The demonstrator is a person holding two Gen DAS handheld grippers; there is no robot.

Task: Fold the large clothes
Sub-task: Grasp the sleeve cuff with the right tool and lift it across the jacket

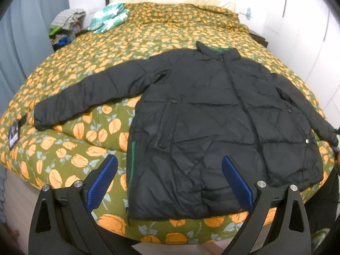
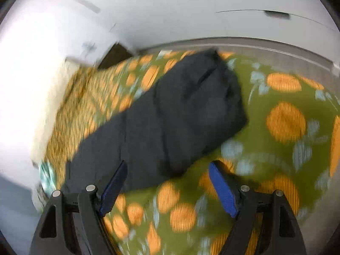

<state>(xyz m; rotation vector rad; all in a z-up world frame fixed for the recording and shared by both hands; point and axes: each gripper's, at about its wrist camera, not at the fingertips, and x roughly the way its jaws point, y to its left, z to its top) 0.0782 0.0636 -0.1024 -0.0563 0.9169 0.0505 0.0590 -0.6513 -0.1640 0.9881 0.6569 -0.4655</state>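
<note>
A black quilted puffer jacket [image 1: 212, 114] lies flat, front up and zipped, on the bed, collar away from me, both sleeves spread out. Its left sleeve [image 1: 85, 93] reaches toward the bed's left edge. My left gripper [image 1: 169, 165] is open and empty, hovering above the jacket's hem near the bed's front edge. In the blurred right wrist view, the jacket's right sleeve [image 2: 170, 119] lies diagonally on the cover, cuff at upper right. My right gripper [image 2: 167, 170] is open and empty, just above the sleeve's near part.
The bed has a green cover with orange flowers [image 1: 80, 131]. Pillows [image 1: 170, 0] and a green-white checked cloth [image 1: 108, 17] lie at the head. A pile of clothes [image 1: 63, 27] stands left of the bed. White wardrobe doors [image 1: 308, 31] are on the right.
</note>
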